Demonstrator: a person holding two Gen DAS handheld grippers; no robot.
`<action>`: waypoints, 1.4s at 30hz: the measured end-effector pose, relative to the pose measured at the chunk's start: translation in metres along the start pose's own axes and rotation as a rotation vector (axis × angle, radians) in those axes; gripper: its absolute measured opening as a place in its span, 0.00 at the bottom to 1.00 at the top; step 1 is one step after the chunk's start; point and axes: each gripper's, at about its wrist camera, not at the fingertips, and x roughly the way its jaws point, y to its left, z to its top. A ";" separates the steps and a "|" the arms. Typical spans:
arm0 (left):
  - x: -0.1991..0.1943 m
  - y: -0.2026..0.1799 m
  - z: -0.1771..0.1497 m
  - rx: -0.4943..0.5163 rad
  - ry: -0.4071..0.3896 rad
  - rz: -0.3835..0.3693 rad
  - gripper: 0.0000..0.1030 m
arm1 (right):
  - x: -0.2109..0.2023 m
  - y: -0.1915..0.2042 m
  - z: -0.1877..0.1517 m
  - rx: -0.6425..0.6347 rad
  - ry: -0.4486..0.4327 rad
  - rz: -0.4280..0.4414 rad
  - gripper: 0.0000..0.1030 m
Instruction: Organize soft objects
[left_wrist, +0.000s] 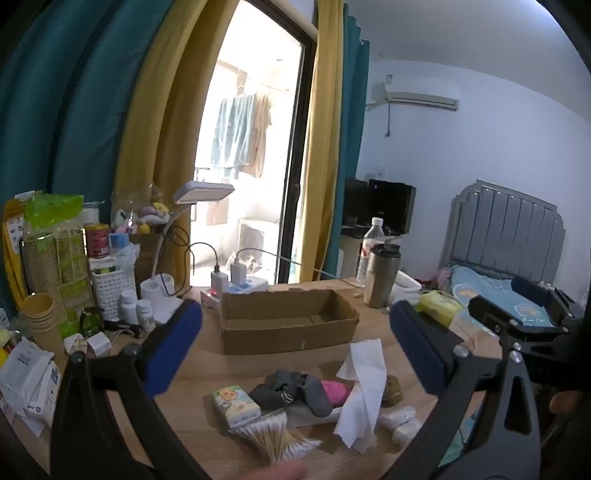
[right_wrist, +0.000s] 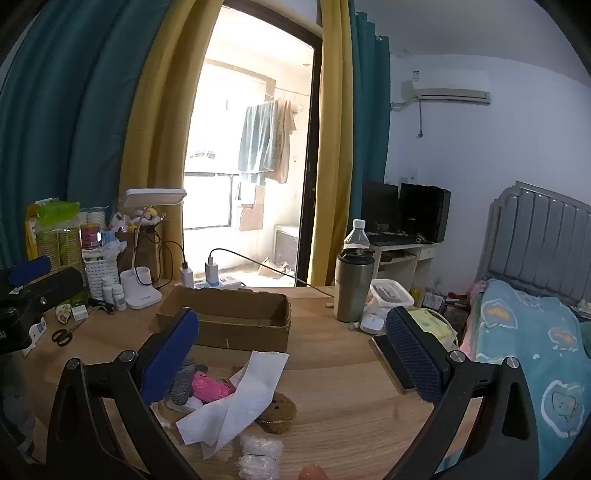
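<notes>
A pile of soft things lies on the wooden table in front of an empty cardboard box (left_wrist: 288, 319) (right_wrist: 236, 317). In it are a white tissue sheet (left_wrist: 364, 395) (right_wrist: 240, 398), dark socks (left_wrist: 295, 391), a pink item (left_wrist: 334, 391) (right_wrist: 208, 386), a brown plush (right_wrist: 277, 411), a tissue pack (left_wrist: 236, 404), cotton swabs (left_wrist: 273, 435) and wrapped cotton pads (right_wrist: 258, 456). My left gripper (left_wrist: 295, 354) is open and empty above the pile. My right gripper (right_wrist: 291, 358) is open and empty above the pile's right side.
A steel tumbler (right_wrist: 352, 284) and a water bottle (right_wrist: 356, 234) stand at the box's right. A desk lamp (right_wrist: 147, 240), chargers, pill bottles, paper cups (left_wrist: 44, 321) and scissors (right_wrist: 62, 336) crowd the left. A phone (right_wrist: 391, 365) lies at the right edge. A bed (right_wrist: 528, 350) is beyond.
</notes>
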 end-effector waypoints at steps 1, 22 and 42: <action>0.000 0.000 0.000 -0.002 0.007 -0.007 0.99 | 0.000 0.000 0.000 0.001 -0.004 0.002 0.99; -0.002 0.002 -0.004 -0.015 0.029 0.010 0.99 | -0.003 0.000 0.000 -0.001 -0.002 0.007 1.00; -0.007 0.002 -0.003 -0.025 0.031 0.013 0.99 | -0.001 0.003 0.000 -0.001 -0.001 0.010 0.99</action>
